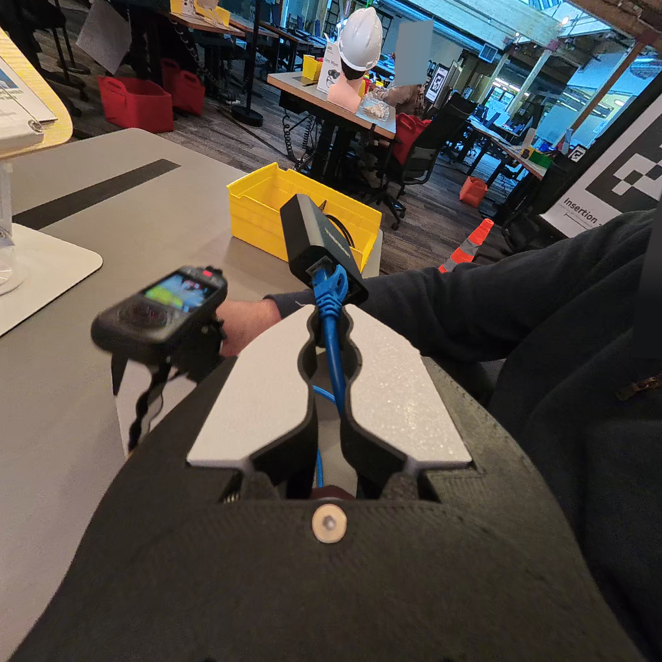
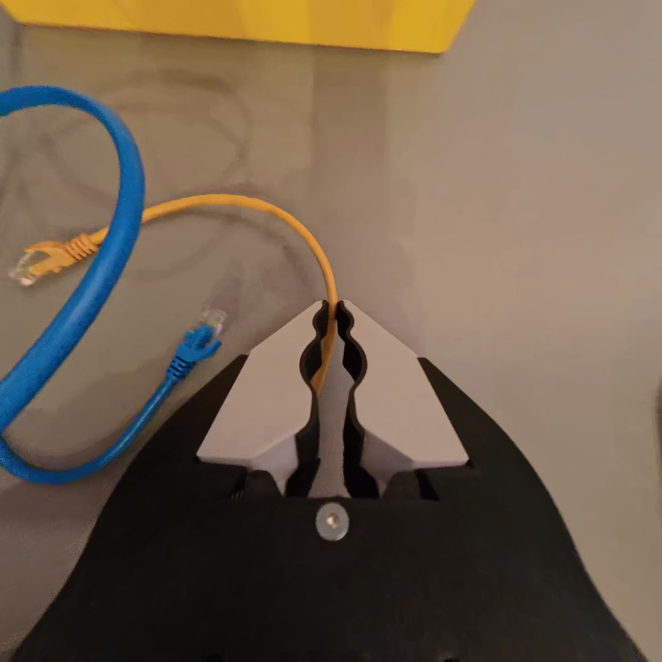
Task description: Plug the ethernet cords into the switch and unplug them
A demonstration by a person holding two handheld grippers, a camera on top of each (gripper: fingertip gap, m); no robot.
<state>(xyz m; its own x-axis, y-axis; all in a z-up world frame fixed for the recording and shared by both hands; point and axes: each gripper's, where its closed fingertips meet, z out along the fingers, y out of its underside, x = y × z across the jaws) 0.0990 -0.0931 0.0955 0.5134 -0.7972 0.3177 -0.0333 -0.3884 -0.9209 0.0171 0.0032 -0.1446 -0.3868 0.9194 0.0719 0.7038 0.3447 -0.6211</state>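
Note:
In the left wrist view my left gripper is shut on a blue ethernet cord just behind its plug. The plug sits in a port of the black switch, which tilts up in the air in front of a yellow bin. In the right wrist view my right gripper is shut on a thin yellow ethernet cord, low over the grey table. The yellow cord's plug lies free on the left. The blue cord loops past it, its other plug free on the table.
The yellow bin stands just ahead of the right gripper. The right gripper's camera body and a person's dark sleeve cross in front of the left gripper. A white stand base sits at the table's left. Some 25 centimeters of space lies between my two pairs of fingers.

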